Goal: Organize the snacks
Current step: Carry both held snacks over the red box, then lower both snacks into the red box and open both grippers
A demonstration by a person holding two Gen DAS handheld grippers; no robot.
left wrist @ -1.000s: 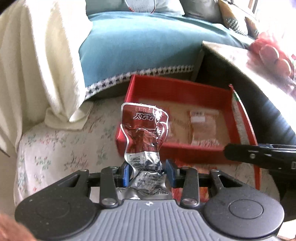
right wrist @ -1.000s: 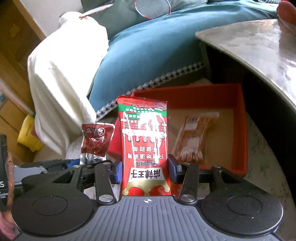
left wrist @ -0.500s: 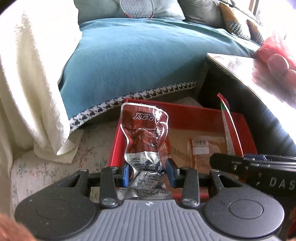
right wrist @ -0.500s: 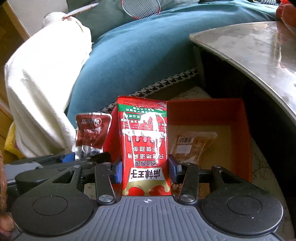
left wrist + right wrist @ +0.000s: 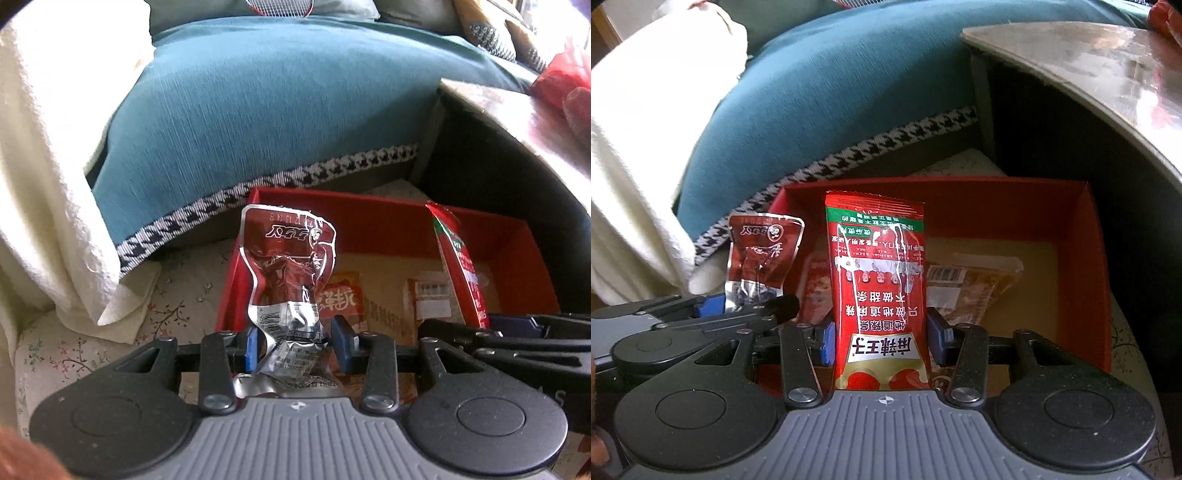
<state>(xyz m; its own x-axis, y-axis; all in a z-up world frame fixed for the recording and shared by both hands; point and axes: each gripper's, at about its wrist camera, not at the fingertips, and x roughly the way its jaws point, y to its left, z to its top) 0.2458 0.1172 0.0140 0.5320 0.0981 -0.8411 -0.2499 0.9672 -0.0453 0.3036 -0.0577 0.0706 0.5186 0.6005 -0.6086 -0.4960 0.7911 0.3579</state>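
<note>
My left gripper (image 5: 295,345) is shut on a crumpled dark red and silver snack pouch (image 5: 290,273), which stands upright over the near left wall of the red box (image 5: 369,221). My right gripper (image 5: 881,338) is shut on a tall red snack packet (image 5: 879,295) with white lettering, held upright above the red box (image 5: 1093,258). The packet (image 5: 458,266) shows edge-on in the left wrist view, and the pouch (image 5: 761,258) at the left of the right wrist view. Flat snack packs (image 5: 964,288) lie on the box's tan floor (image 5: 1034,280).
A teal sofa cushion (image 5: 277,103) with a houndstooth trim rises behind the box. A white blanket (image 5: 48,147) hangs at the left. A floral cloth (image 5: 110,332) covers the surface under the box. A dark table with a pale top (image 5: 1089,62) overhangs at the right.
Both grippers have moved forward over the red box with their snacks still held. The box now fills more of both views and the packs on its floor sit closer.
</note>
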